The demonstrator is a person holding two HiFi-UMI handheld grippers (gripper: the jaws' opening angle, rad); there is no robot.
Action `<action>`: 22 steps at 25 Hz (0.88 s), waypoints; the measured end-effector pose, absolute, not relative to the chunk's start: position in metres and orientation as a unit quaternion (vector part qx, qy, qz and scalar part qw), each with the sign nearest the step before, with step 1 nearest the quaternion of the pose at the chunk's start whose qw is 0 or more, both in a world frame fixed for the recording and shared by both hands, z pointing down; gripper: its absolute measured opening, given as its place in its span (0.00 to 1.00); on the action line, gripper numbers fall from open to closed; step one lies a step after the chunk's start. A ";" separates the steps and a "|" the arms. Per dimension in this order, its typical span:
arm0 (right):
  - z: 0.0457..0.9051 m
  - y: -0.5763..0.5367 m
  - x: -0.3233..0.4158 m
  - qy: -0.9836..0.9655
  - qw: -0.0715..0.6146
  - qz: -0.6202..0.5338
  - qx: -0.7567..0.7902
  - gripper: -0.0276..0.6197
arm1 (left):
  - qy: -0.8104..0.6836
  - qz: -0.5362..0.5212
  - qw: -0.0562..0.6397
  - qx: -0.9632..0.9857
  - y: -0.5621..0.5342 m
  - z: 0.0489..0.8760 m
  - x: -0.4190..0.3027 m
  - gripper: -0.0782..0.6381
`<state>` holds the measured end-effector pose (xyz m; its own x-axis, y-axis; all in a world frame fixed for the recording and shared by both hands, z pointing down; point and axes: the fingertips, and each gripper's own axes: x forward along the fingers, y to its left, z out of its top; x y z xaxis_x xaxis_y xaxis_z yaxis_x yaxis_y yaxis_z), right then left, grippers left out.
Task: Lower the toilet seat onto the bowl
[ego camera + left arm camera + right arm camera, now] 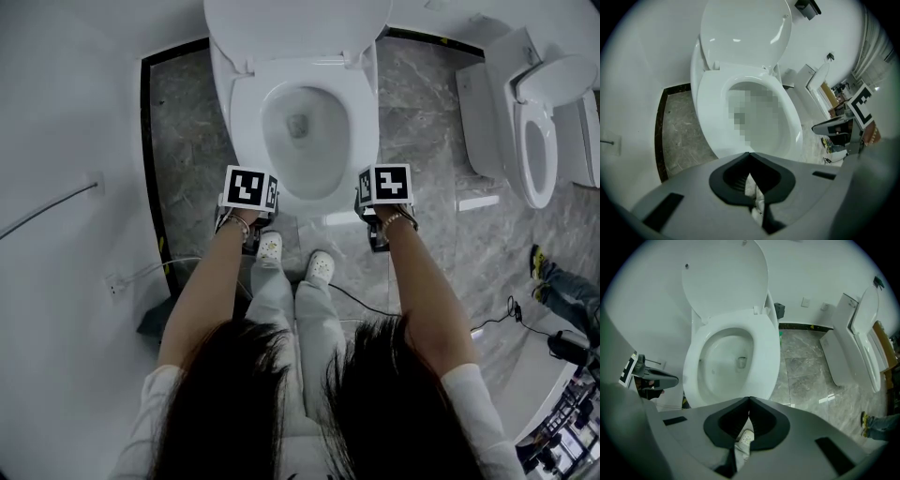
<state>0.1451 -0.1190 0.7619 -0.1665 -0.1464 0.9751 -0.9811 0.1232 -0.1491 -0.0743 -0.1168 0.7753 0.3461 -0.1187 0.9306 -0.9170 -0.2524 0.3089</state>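
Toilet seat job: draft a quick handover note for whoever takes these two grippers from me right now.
Left gripper: shut, empty, by the front of the toilet, clear of it.
Right gripper: shut, empty, on the other side of the front, also clear.
Toilet seat: lying flat on the bowl. The lid stands upright behind it.
Done: the seat is down.
Left: nothing on the seat, as far as the views show. The lid is not part of the job.
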 end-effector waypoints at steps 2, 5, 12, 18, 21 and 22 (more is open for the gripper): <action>0.754 -0.120 0.143 -0.605 0.442 0.470 0.467 0.09 | -0.391 0.418 0.475 0.668 -0.119 0.767 -0.077 0.12; 0.741 -0.120 0.141 -0.607 0.436 0.472 0.468 0.09 | -0.398 0.411 0.477 0.666 -0.121 0.756 -0.080 0.12; 0.710 -0.117 0.135 -0.615 0.424 0.472 0.469 0.09 | -0.409 0.399 0.478 0.667 -0.123 0.725 -0.085 0.12; 0.675 -0.114 0.135 -0.619 0.418 0.470 0.471 0.09 | -0.417 0.382 0.485 0.667 -0.120 0.692 -0.085 0.12; 0.658 -0.114 0.133 -0.622 0.418 0.464 0.472 0.09 | -0.424 0.365 0.490 0.668 -0.119 0.678 -0.084 0.12; 0.653 -0.113 0.132 -0.624 0.418 0.462 0.472 0.09 | -0.427 0.361 0.492 0.668 -0.119 0.673 -0.085 0.12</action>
<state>0.1321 -0.1133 0.6526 -0.2044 -0.2028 0.9577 -0.9752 0.1272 -0.1812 -0.0847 -0.1188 0.6730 0.3756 -0.2153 0.9014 -0.9247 -0.1520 0.3490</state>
